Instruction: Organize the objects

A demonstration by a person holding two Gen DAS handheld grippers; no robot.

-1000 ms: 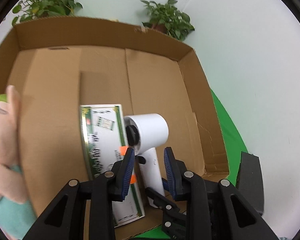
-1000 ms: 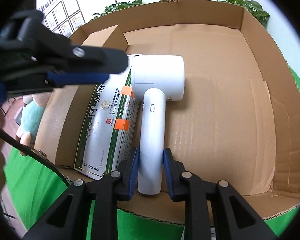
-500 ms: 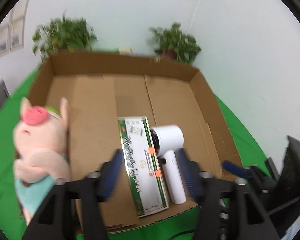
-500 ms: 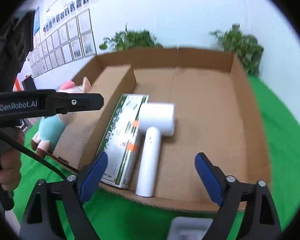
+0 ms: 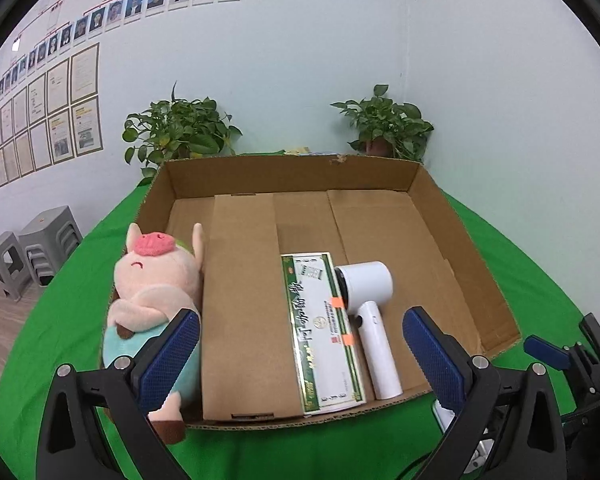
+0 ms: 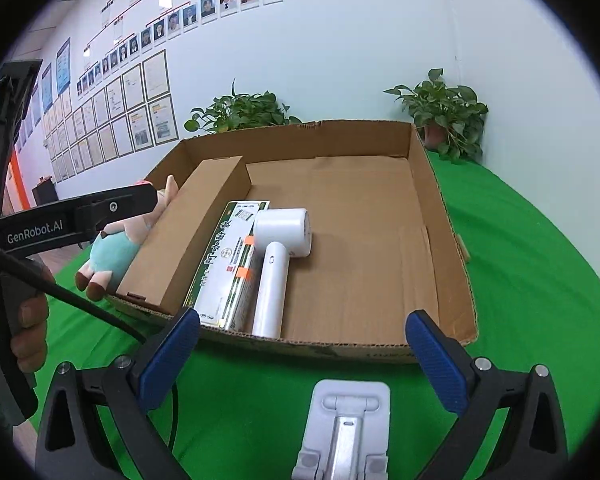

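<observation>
A shallow cardboard box [image 5: 464,248] lies on the green cloth. Inside it, a white hair dryer [image 5: 366,286] lies flat beside a long green-and-white carton [image 5: 320,332]. A pink pig plush [image 5: 148,292] lies at the box's left side, its feet past the front edge. My left gripper [image 5: 300,320] hovers in front of the box, jaws opening wide, nothing between them. My right gripper [image 6: 303,317] is open and empty, held back from the front edge, with the dryer [image 6: 284,240] and carton [image 6: 228,260] ahead of it.
A folded cardboard flap [image 5: 240,300] separates the plush from the carton. A white stand [image 6: 348,420] sits on the cloth [image 6: 540,280] under the right gripper. Two potted plants [image 5: 180,132] [image 5: 384,124] stand behind the box. Grey stools [image 5: 32,248] are at far left.
Both grippers went from shut to wide open. The right one let go of the hair dryer's handle. Both pulled back and up out of the box, so the whole box now shows.
</observation>
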